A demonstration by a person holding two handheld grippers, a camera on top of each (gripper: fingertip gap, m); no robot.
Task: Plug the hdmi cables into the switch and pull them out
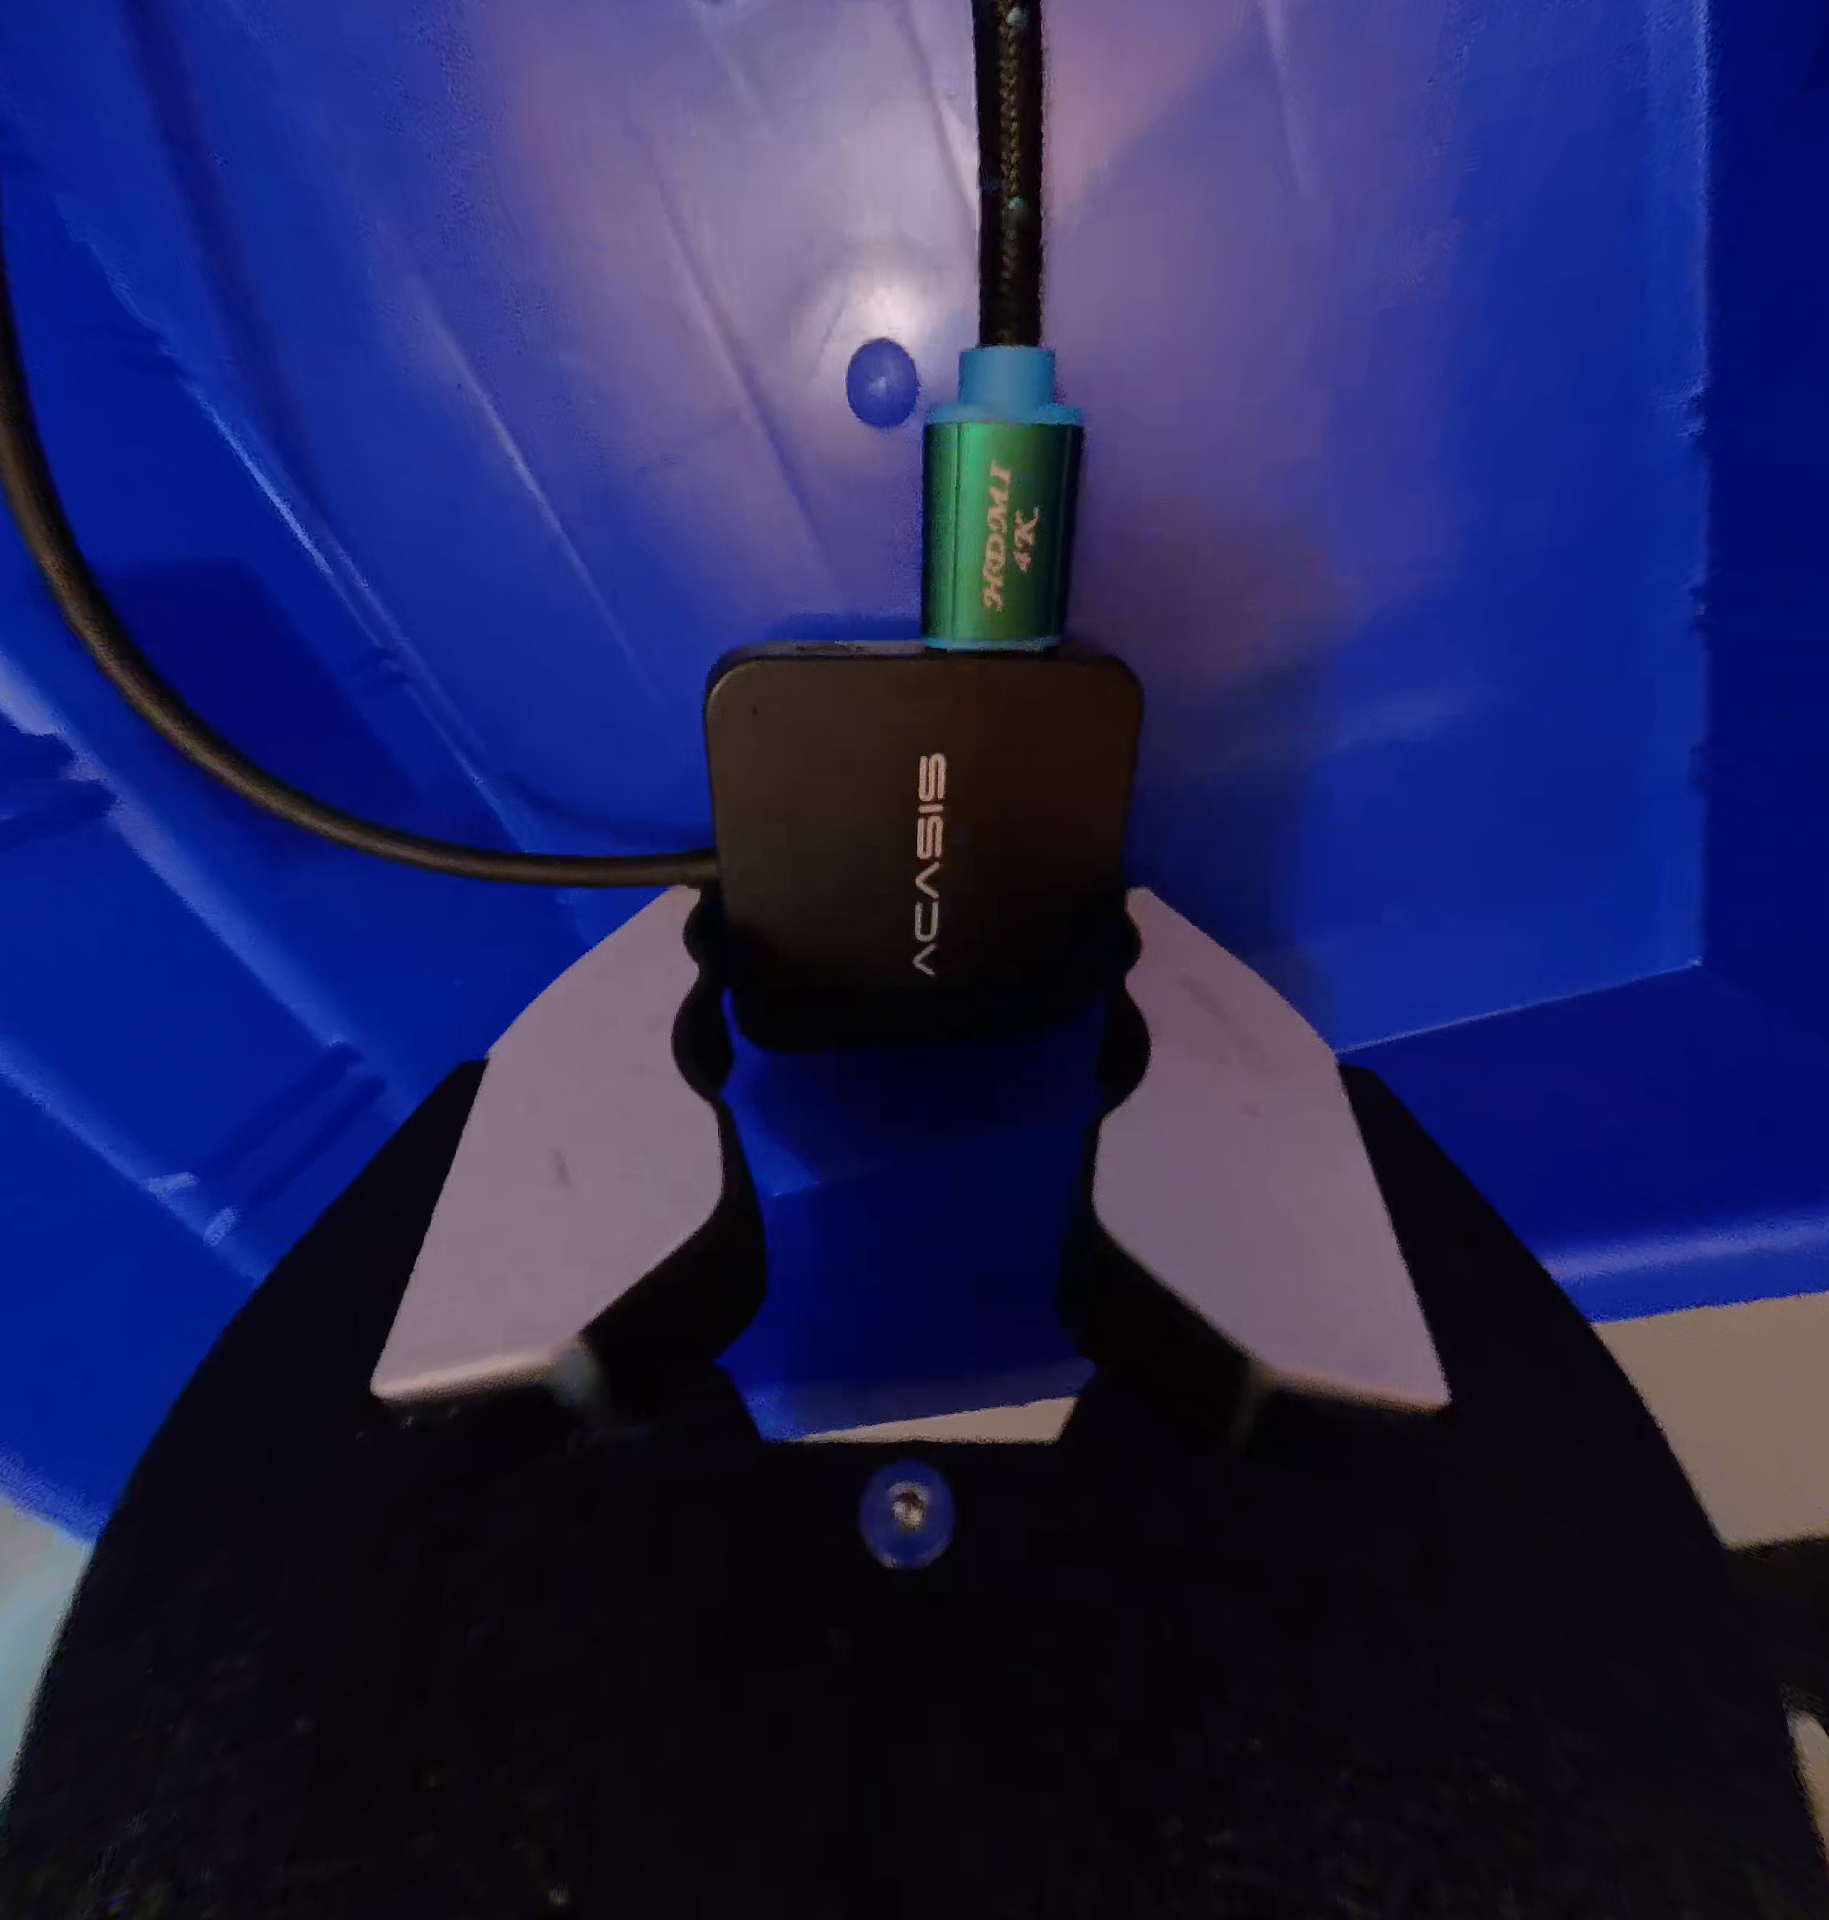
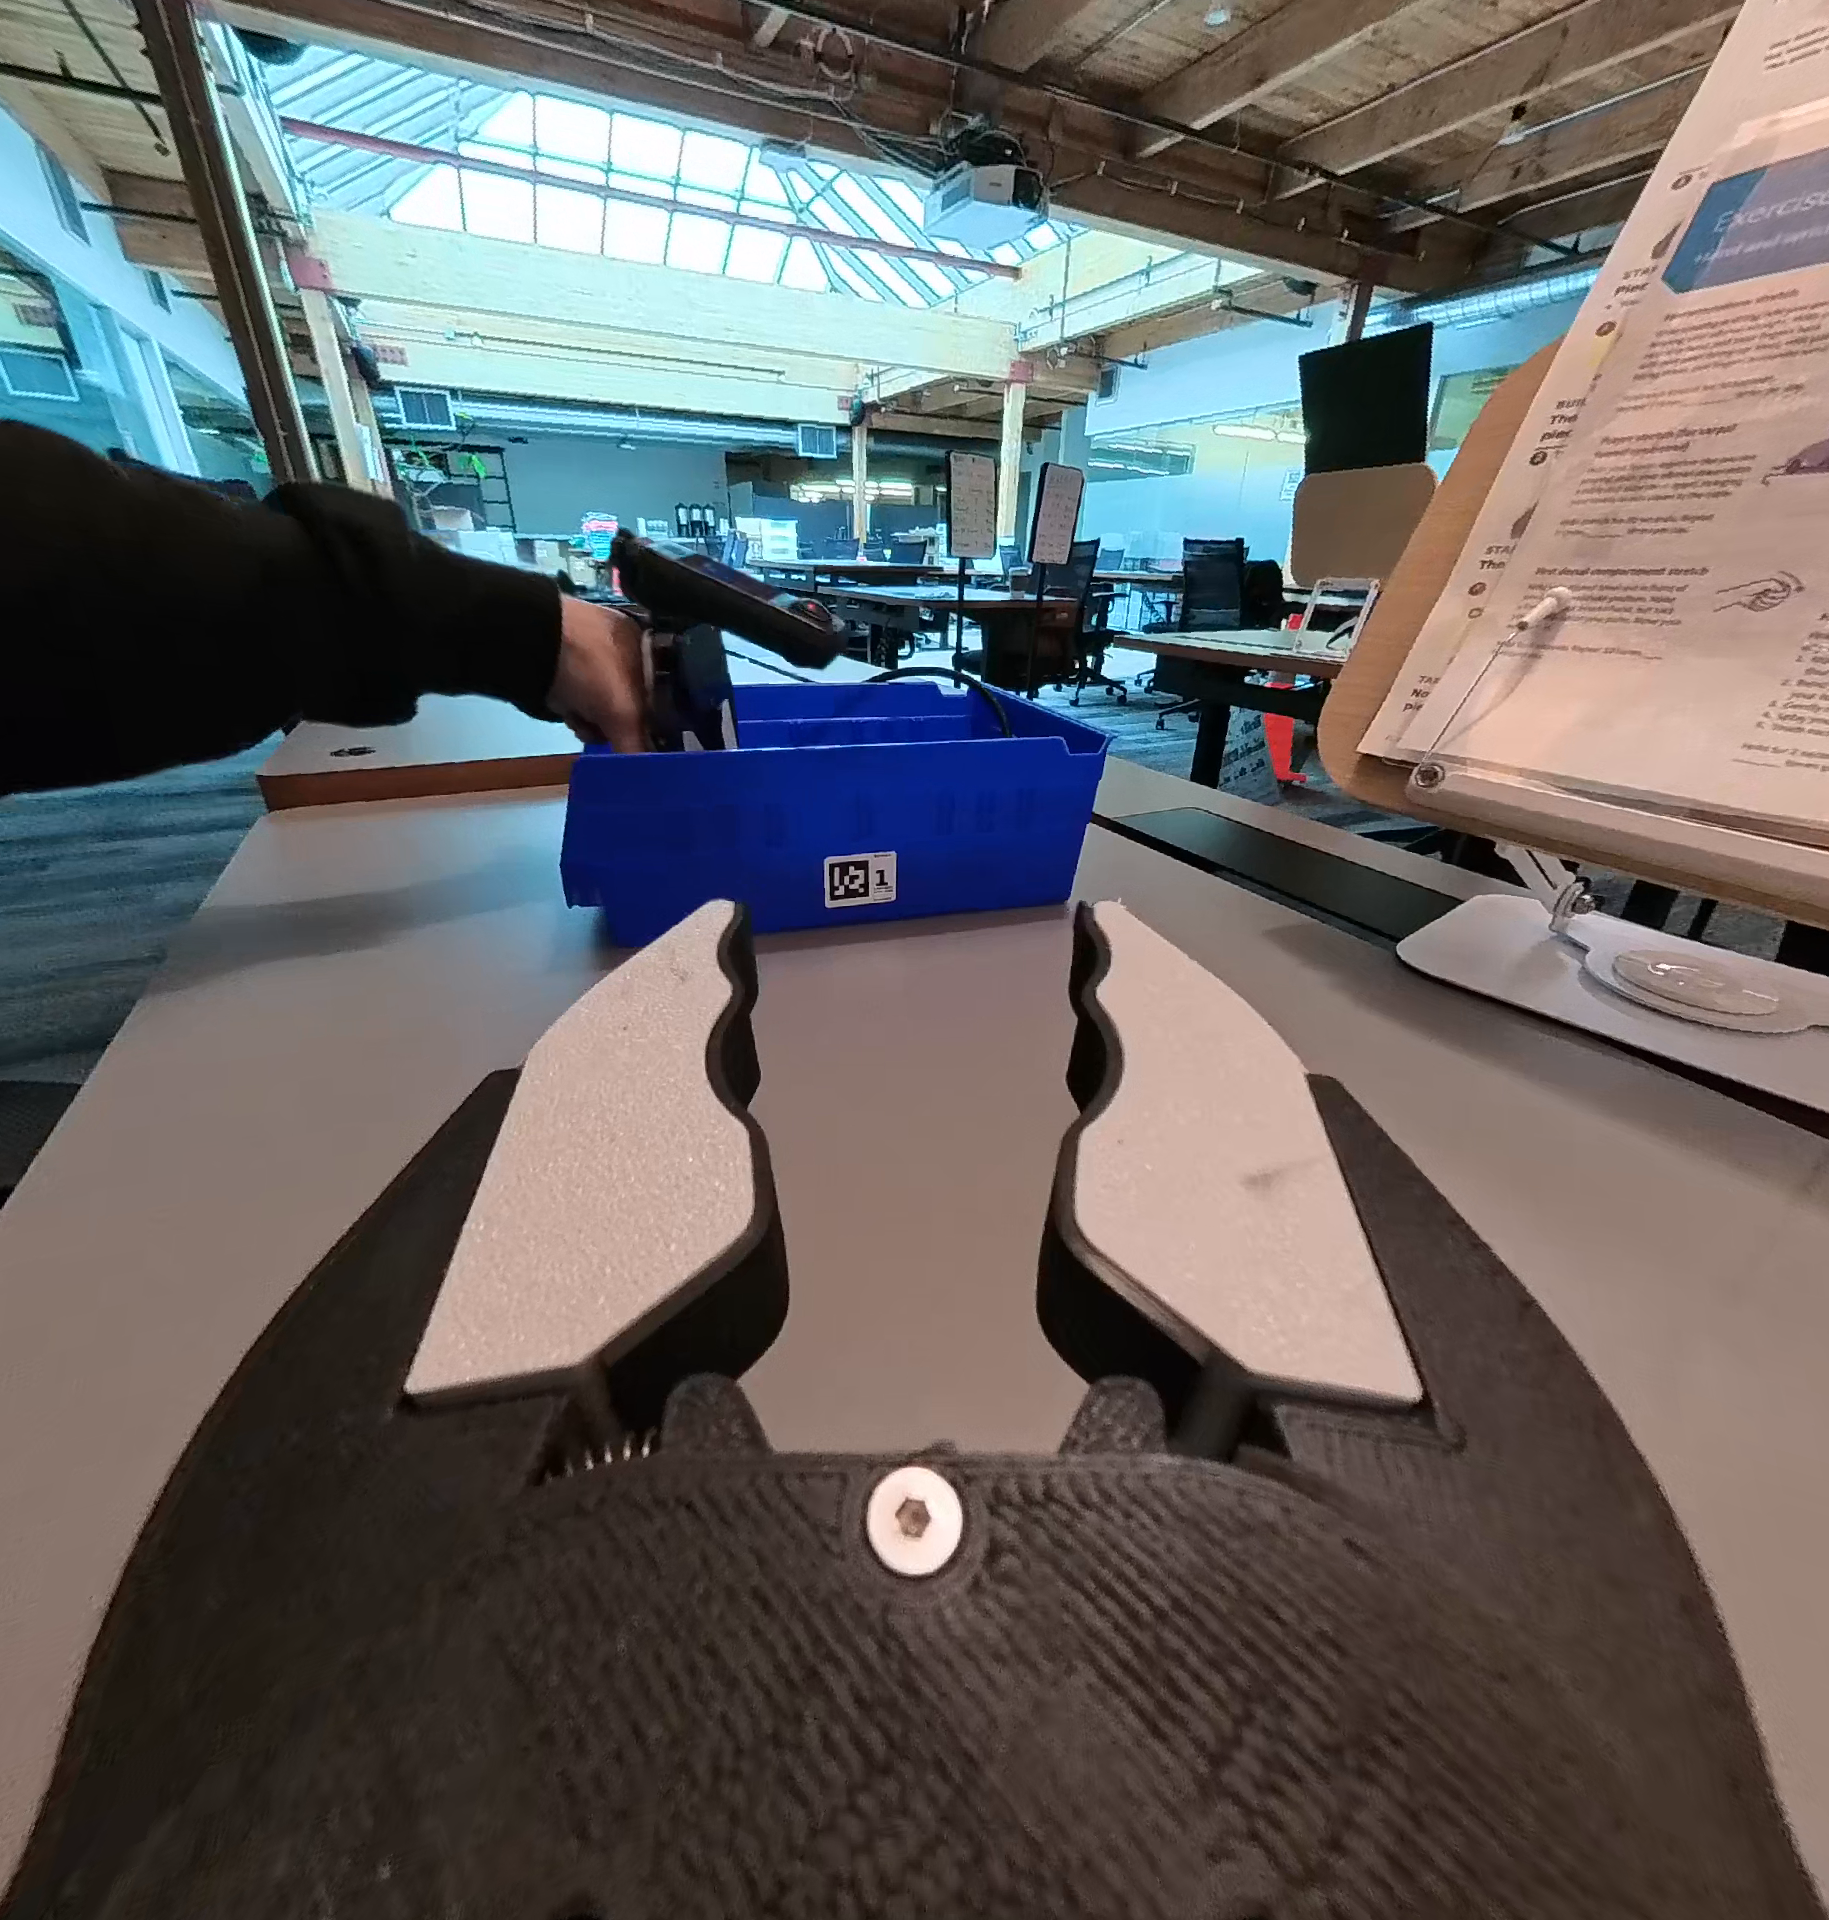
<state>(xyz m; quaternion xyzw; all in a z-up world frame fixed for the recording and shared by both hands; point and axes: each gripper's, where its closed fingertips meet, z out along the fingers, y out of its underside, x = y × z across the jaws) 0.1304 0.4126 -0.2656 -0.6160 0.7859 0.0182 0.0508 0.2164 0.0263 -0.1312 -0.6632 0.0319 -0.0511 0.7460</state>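
Note:
In the left wrist view a black square switch sits inside a blue bin. My left gripper is shut on the switch's near end. A green HDMI plug with a black braided cable is plugged into the switch's far edge. A thin black cable leaves the switch's left side. In the right wrist view my right gripper is open and empty above the grey table, in front of the blue bin. The left gripper, held by a person's hand, reaches into that bin.
A tilted wooden stand with printed sheets stands on a white base at the right. A black strip runs across the table behind it. A sleeve crosses the left side. Desks and chairs fill the room behind.

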